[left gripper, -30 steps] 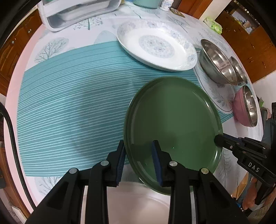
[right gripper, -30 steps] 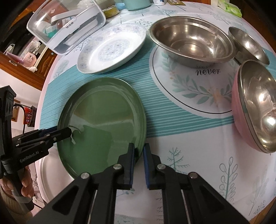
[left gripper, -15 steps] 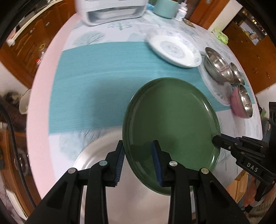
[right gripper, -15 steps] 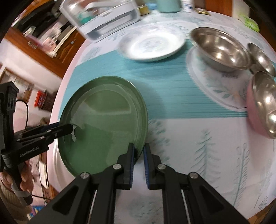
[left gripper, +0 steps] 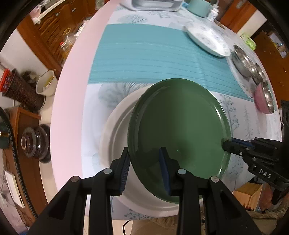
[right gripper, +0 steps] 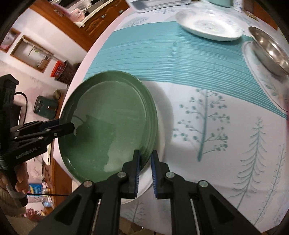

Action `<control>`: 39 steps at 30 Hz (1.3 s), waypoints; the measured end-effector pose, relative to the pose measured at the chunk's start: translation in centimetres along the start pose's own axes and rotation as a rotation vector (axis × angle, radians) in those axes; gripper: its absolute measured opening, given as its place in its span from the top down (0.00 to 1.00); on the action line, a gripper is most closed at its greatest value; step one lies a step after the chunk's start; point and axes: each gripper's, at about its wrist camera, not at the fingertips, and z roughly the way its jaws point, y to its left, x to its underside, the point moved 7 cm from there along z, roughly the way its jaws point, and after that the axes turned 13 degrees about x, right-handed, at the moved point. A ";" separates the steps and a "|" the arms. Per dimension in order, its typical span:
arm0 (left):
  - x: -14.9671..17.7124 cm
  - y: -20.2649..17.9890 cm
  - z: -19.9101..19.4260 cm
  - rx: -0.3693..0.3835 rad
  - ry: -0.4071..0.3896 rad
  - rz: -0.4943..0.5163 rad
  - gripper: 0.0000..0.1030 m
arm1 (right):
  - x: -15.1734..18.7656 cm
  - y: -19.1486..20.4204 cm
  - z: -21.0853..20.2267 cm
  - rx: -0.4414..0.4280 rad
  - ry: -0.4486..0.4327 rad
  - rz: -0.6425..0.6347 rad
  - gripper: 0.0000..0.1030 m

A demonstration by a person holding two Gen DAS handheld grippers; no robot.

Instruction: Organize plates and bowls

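- The table [left gripper: 75, 101], round and under a cloth with a teal striped band and printed trees, carried all the tableware; its near edge lay at six o'clock in both wrist views.
- The white plate [left gripper: 112, 137] sat flat near that edge, mostly hidden beneath the green plate; only its rim at nine o'clock and six o'clock showed.
- The green plate [left gripper: 177, 130] was held level just above the white plate, offset toward three o'clock in the left wrist view. Whether the two touched could not be told.
- The left gripper [left gripper: 144, 171] was clamped on the green plate's rim at six o'clock, one pad above and one below.
- The right gripper [right gripper: 145, 165] was clamped on the rim at the opposite side, jaws nearly together on the thin edge.
- Step in hand, as judged: stacking the green plate onto the white one. The next move called for centring it toward nine o'clock, lowering both sides evenly, then releasing both grips.
- Risk, as judged: the stack sat close to the table edge, so an uneven release could tip it off.
- The patterned plate [left gripper: 207, 41] at one o'clock, the steel bowls [left gripper: 249, 66] and the pink bowl [left gripper: 263, 97] at two o'clock stood well apart and obstructed nothing.
- A clear container [left gripper: 155, 4] and a teal cup [left gripper: 197, 7] stood at twelve o'clock.
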 end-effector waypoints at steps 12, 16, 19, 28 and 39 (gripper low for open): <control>1.1 1.2 1.1 -0.019 0.027 -0.020 0.71 | 0.2 0.6 1.7 -0.067 0.067 -0.002 0.88; 1.0 1.2 1.4 -0.018 0.042 -0.020 0.71 | 0.3 1.2 1.8 -0.015 0.082 -0.049 0.85; 0.9 1.1 1.6 -0.023 0.046 -0.012 0.71 | 0.3 1.9 1.9 0.024 0.084 -0.079 0.84; 1.0 -0.4 2.5 -0.020 0.073 0.037 0.71 | 0.7 0.4 1.6 0.070 0.103 -0.059 0.84; 1.6 -4.2 4.1 0.017 0.099 0.114 0.60 | 1.4 -2.2 1.1 0.162 0.091 -0.023 0.84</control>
